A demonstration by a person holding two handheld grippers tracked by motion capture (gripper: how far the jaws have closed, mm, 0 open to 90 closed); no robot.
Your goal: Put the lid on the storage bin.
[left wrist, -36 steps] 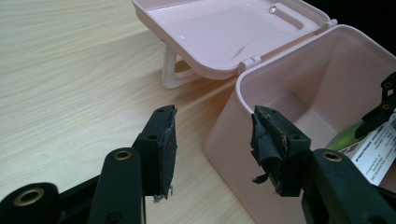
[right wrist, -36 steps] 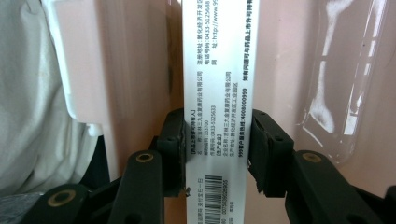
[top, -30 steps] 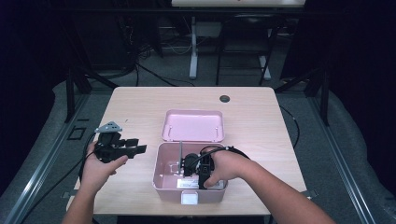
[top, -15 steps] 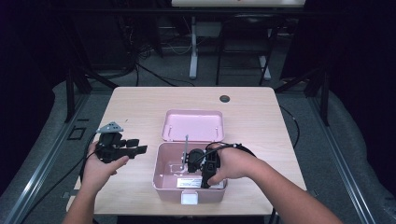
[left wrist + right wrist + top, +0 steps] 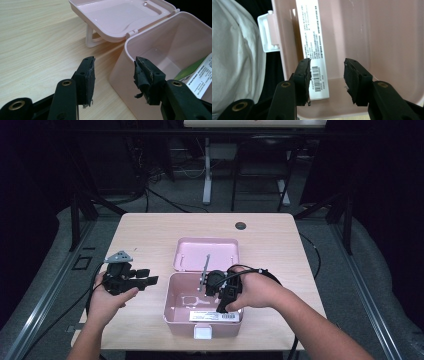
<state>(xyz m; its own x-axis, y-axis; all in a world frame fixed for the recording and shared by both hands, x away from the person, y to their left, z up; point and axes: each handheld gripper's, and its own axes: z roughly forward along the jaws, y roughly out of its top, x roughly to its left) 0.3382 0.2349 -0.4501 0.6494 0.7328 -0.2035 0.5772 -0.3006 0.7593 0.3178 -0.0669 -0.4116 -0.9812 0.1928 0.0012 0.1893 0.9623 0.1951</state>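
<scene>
Lying flat against the near wall of the pink box [image 5: 172, 312], the carton [image 5: 314, 47] runs lengthwise beside the right gripper [image 5: 327, 80], whose empty jaws have just been opening; left gripper [image 5: 113, 80] gapes empty outside.

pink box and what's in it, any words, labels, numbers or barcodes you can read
Carton lying in the pink box: white panel with rows of small print, too small and blurred to read.
Same carton: a barcode with digits beside it, illegible.
Green corner of the carton in the left gripper view: no text.
Box and open lid: no text.
</scene>
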